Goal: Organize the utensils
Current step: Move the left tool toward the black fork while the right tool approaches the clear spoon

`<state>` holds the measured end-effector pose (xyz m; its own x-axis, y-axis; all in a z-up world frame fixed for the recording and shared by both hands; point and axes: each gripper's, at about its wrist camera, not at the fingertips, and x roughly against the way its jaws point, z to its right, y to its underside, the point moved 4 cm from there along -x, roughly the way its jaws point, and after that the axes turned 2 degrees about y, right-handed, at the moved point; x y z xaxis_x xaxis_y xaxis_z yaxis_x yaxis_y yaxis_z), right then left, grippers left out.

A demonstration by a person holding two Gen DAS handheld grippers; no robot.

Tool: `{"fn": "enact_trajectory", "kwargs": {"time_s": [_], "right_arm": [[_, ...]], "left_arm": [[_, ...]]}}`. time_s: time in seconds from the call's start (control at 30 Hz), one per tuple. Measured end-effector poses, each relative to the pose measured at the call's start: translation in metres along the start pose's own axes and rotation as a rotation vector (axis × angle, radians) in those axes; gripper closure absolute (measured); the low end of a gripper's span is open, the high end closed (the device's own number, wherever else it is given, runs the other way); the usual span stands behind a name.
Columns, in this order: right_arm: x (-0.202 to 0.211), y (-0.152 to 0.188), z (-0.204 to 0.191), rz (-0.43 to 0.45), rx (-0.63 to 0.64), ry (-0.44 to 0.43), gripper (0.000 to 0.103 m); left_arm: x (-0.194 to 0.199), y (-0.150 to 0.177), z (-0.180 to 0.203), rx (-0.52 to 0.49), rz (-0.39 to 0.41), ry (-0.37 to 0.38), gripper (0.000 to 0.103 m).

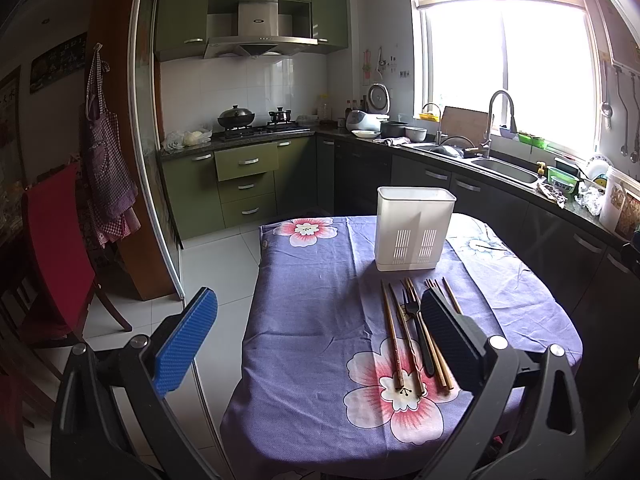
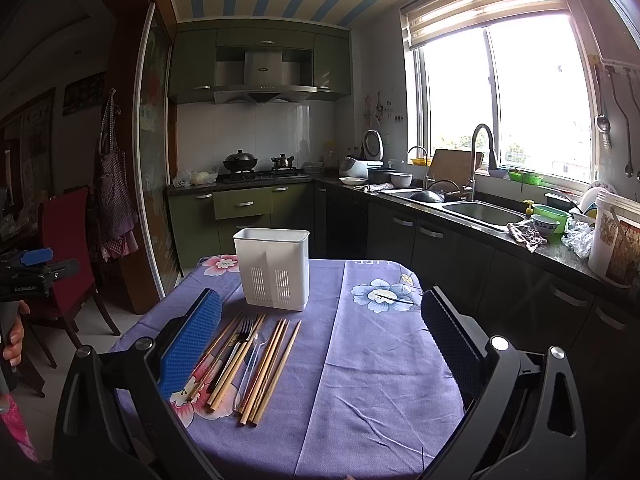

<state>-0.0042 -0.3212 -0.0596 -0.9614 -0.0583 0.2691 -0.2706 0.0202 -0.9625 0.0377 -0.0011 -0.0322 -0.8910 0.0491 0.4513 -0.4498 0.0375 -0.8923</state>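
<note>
A white slotted utensil holder [image 1: 414, 229] stands upright on the purple floral tablecloth [image 1: 312, 320]; it also shows in the right wrist view [image 2: 274, 267]. Several wooden chopsticks [image 2: 267, 372] and a black fork [image 2: 236, 346] lie side by side on the cloth in front of the holder; the chopsticks [image 1: 394, 344] and fork [image 1: 418, 326] show in the left wrist view too. My left gripper [image 1: 320, 336] is open and empty above the table's left part, the utensils beside its right finger. My right gripper [image 2: 322, 340] is open and empty, the utensils beside its left finger.
A red chair [image 1: 56, 248] stands left of the table. The kitchen counter with a sink [image 2: 480, 210], bowls and a bucket runs along the right. The stove and green cabinets [image 1: 244, 176] are at the back. The left gripper and the hand holding it [image 2: 24, 276] show at the left edge.
</note>
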Motion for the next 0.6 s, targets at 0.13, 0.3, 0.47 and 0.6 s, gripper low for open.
{"fn": "enact_trajectory", "kwargs": {"time_s": [0.13, 0.3, 0.47, 0.6], "right_arm": [[0.0, 0.0, 0.0, -0.001, -0.001, 0.0, 0.004], [-0.008, 0.005, 0.002, -0.035, -0.008, -0.027, 0.004], [-0.041, 0.007, 0.012, -0.168, -0.015, -0.011, 0.004], [-0.086, 0.012, 0.023, -0.325, -0.039, 0.002, 0.004]], "left_arm": [[0.0, 0.0, 0.0, -0.001, -0.002, -0.001, 0.006], [-0.007, 0.006, 0.003, -0.007, -0.018, 0.004, 0.006], [-0.039, 0.012, 0.014, -0.011, -0.112, 0.053, 0.006], [-0.077, 0.018, 0.033, -0.051, -0.214, 0.088, 0.006]]}}
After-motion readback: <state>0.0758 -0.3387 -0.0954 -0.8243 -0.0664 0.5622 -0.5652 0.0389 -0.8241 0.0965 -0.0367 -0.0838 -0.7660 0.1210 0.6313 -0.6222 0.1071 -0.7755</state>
